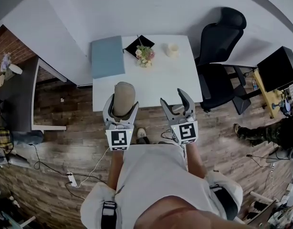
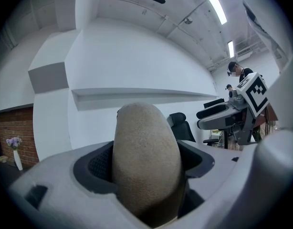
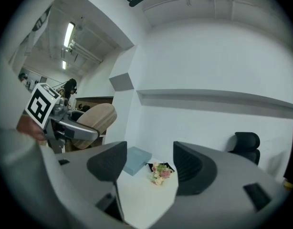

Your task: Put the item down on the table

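A beige, rough-skinned oval item [image 1: 123, 97] stands upright between the jaws of my left gripper [image 1: 121, 109], which is shut on it. It hangs above the front edge of the white table [image 1: 175, 82], near the left corner. In the left gripper view the item [image 2: 145, 159] fills the gap between both pads. My right gripper [image 1: 174, 99] is open and holds nothing, level with the left one at the table's front edge. In the right gripper view, the open right gripper [image 3: 149, 163] frames the table, and the held item [image 3: 93, 122] shows at the left.
On the table lie a blue-grey pad [image 1: 107, 56] at the back left, a black square [image 1: 140, 44], a small bunch of flowers [image 1: 145, 55] and a pale cup [image 1: 172, 49]. A black office chair [image 1: 218, 56] stands to the right. Cables run over the wood floor.
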`<move>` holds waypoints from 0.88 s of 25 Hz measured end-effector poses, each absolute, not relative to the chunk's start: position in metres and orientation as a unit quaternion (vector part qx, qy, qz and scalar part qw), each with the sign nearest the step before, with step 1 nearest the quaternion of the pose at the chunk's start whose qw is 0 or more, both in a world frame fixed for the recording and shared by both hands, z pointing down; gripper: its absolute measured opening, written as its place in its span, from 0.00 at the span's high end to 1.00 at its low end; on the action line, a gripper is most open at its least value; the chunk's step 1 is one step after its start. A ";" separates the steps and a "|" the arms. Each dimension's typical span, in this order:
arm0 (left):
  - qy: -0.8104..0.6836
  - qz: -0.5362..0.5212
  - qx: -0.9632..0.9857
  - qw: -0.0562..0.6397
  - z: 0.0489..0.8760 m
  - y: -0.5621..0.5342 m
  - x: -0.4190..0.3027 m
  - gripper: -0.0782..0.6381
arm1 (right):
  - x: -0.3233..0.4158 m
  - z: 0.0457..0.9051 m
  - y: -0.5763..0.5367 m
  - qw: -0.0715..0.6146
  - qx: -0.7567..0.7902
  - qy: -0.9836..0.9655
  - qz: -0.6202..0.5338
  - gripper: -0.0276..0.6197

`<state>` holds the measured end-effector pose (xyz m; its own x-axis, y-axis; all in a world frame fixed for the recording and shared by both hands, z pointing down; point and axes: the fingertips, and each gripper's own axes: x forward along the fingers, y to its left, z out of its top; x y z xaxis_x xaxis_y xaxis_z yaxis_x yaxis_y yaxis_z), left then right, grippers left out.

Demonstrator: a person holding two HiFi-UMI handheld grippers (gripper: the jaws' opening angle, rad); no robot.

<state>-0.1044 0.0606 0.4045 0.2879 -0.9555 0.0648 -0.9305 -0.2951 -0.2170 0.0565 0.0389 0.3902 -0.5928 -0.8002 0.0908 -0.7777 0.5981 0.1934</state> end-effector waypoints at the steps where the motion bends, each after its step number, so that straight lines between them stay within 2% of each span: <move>1: 0.588 -0.090 -0.801 0.069 0.404 0.057 -0.108 0.34 | 0.053 0.389 0.036 0.085 0.445 -0.889 -0.067 0.49; 22: 0.573 -0.079 -0.814 0.064 0.410 0.007 -0.138 0.34 | 0.020 0.390 -0.007 0.098 0.461 -0.879 -0.074 0.49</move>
<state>-0.1381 0.0074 0.4102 0.3320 -0.9417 0.0543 -0.9214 -0.3361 -0.1950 0.0198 -0.0067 0.3901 -0.5560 -0.8246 0.1047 -0.7954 0.5644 0.2210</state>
